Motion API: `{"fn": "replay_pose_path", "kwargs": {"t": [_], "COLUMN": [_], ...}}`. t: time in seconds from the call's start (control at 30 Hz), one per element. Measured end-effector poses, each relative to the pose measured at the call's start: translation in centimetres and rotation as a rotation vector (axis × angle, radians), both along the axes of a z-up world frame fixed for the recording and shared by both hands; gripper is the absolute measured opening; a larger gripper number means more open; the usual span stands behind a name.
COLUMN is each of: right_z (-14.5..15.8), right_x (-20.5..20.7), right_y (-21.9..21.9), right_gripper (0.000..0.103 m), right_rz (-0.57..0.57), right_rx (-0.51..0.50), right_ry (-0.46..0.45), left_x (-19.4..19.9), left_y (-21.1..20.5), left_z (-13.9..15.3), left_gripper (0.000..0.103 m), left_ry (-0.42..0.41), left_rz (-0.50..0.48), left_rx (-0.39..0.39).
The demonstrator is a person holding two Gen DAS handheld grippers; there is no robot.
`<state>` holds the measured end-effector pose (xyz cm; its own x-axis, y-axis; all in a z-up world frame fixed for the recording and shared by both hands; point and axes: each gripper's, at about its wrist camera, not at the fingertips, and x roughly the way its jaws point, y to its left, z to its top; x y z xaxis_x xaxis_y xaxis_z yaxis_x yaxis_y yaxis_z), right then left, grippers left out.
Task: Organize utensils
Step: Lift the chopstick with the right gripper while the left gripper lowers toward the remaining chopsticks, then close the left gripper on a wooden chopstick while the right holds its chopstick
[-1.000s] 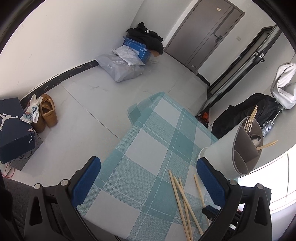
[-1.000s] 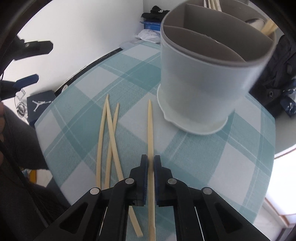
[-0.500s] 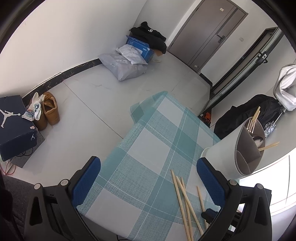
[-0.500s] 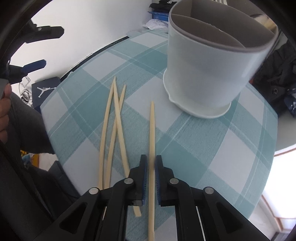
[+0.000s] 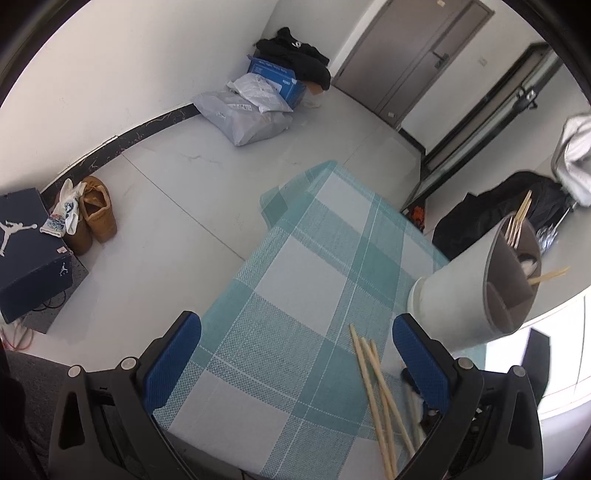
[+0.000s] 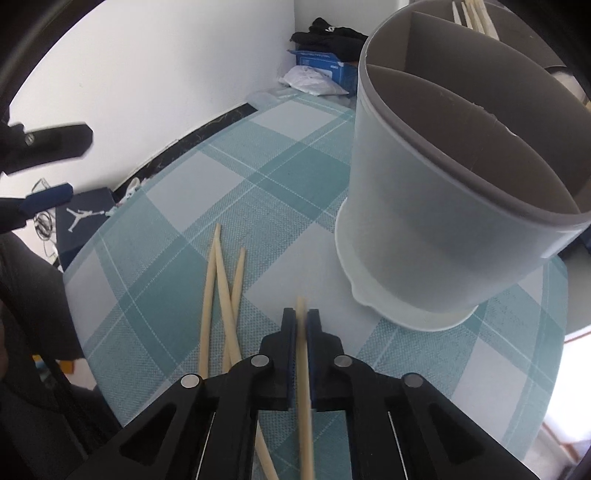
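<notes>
My right gripper is shut on one pale wooden chopstick, held lengthwise between the fingers just above the table, short of the utensil holder. The holder is a white round tub with grey dividers; several chopsticks stand in its far compartment. Three loose chopsticks lie crossed on the cloth to the left of the held one. My left gripper is open and empty, above the table's left part; the loose chopsticks and holder show at its right.
The table wears a teal and white checked cloth; its near edge lies just under my left gripper. On the floor are a dark shoe box, brown shoes, grey bags and a black backpack.
My right gripper has lifted and tilted with the chopstick, whose tip now shows only just past the fingertips, and has come closer to the holder. My left gripper has drawn back and up a little.
</notes>
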<state>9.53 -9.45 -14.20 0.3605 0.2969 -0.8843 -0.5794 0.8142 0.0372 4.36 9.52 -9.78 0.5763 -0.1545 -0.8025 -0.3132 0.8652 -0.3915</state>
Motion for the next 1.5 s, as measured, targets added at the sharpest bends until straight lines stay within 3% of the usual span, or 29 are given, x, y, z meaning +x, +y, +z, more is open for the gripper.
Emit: {"fn": "replay_pose_path", "kwargs": {"t": [0.13, 0.33, 0.47, 0.7, 0.97, 1.1, 1.4, 1.5], "right_z": [1.8, 6.6, 7.9, 7.4, 8.9, 9.2, 9.6, 9.8], "right_x": [-0.4, -1.5, -1.4, -1.0, -1.9, -1.9, -2.3, -2.2], "right_y": [-1.6, -6.0, -9.3, -11.6, -13.5, -14.2, -14.7, -14.7], "right_gripper": [0.004, 0.004, 0.004, 0.004, 0.004, 0.004, 0.004, 0.004], "right_rz": [-0.046, -0.155, -0.236, -0.306, -0.306, -0.311, -0.328, -0.325], "right_rx": [0.078, 0.295, 0.436, 0.531, 0.587, 0.61, 0.66, 0.663], "right_ry": [-0.035, -0.112, -0.109, -0.094, -0.15, -0.154, -0.155, -0.166], "left_x": [0.5, 0.8, 1.0, 1.7, 2.1, 2.6, 4.4, 4.9], "left_y": [-1.7, -5.1, -5.7, -6.9, -8.2, -7.6, -8.2, -8.6], "left_z": [-0.9, -2.1, -2.4, -3.8, -4.4, -4.4, -4.0, -3.9], "left_gripper": [0.102, 0.102, 0.102, 0.102, 0.102, 0.1, 0.061, 0.039], "left_ry": [0.071, 0.151, 0.176, 0.248, 0.283, 0.315, 0.342, 0.341], "left_rz": [-0.073, -0.18, -0.184, -0.182, -0.199, -0.191, -0.186, -0.18], "left_rx": [0.037, 0.133, 0.181, 0.238, 0.369, 0.35, 0.348, 0.343]}}
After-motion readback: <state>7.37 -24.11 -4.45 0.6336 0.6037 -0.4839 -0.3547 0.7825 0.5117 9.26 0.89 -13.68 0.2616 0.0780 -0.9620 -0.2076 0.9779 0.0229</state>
